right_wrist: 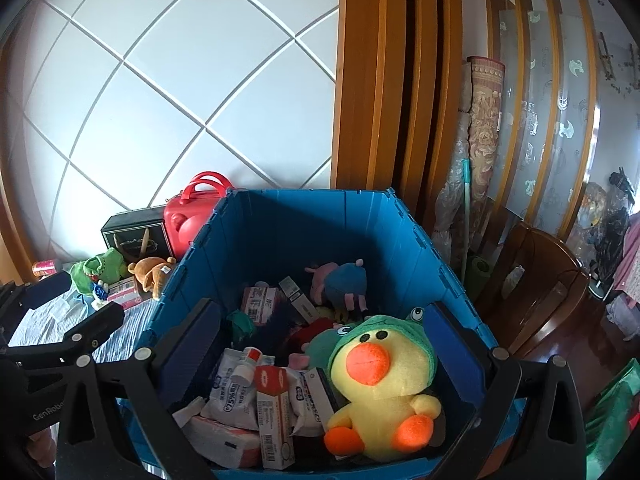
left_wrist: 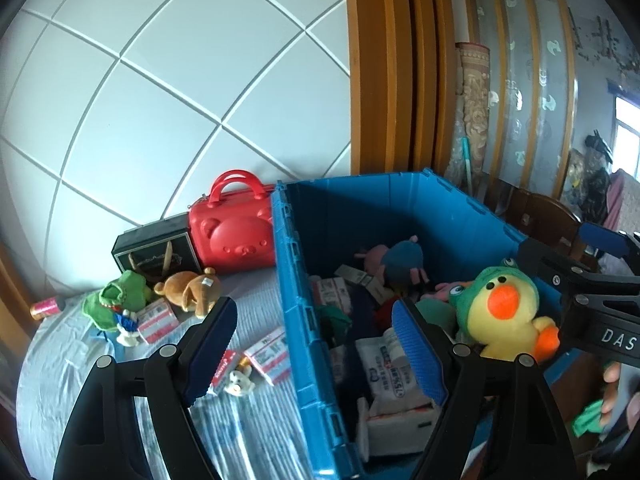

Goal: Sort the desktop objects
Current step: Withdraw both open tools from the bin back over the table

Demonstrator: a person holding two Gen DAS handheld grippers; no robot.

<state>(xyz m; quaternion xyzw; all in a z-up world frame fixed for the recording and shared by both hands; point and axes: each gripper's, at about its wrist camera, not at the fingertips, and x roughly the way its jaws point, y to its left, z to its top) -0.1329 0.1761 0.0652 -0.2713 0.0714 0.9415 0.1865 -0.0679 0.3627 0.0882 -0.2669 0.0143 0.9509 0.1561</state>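
Observation:
A blue crate [left_wrist: 304, 320] [right_wrist: 280, 224] holds several toys and boxes. A yellow duck plush in a green hood [right_wrist: 380, 384] [left_wrist: 508, 316] sits in the crate's near right corner. My right gripper [right_wrist: 328, 344] is open above the crate, its jaws wide apart with the duck resting free between them. My left gripper [left_wrist: 312, 344] is open and empty, straddling the crate's left wall. On the striped cloth lie a brown plush [left_wrist: 192, 292], a green dinosaur plush [left_wrist: 116, 300], several small boxes [left_wrist: 268, 356] and a small white figure [left_wrist: 240, 382].
A red bear-face case [left_wrist: 236, 232] and a black box [left_wrist: 156, 248] stand against the tiled wall. A pink can [left_wrist: 44, 308] lies at far left. A wooden door frame [right_wrist: 380, 80], a rolled rug [right_wrist: 484, 140] and a wooden chair [right_wrist: 540, 280] are right of the crate.

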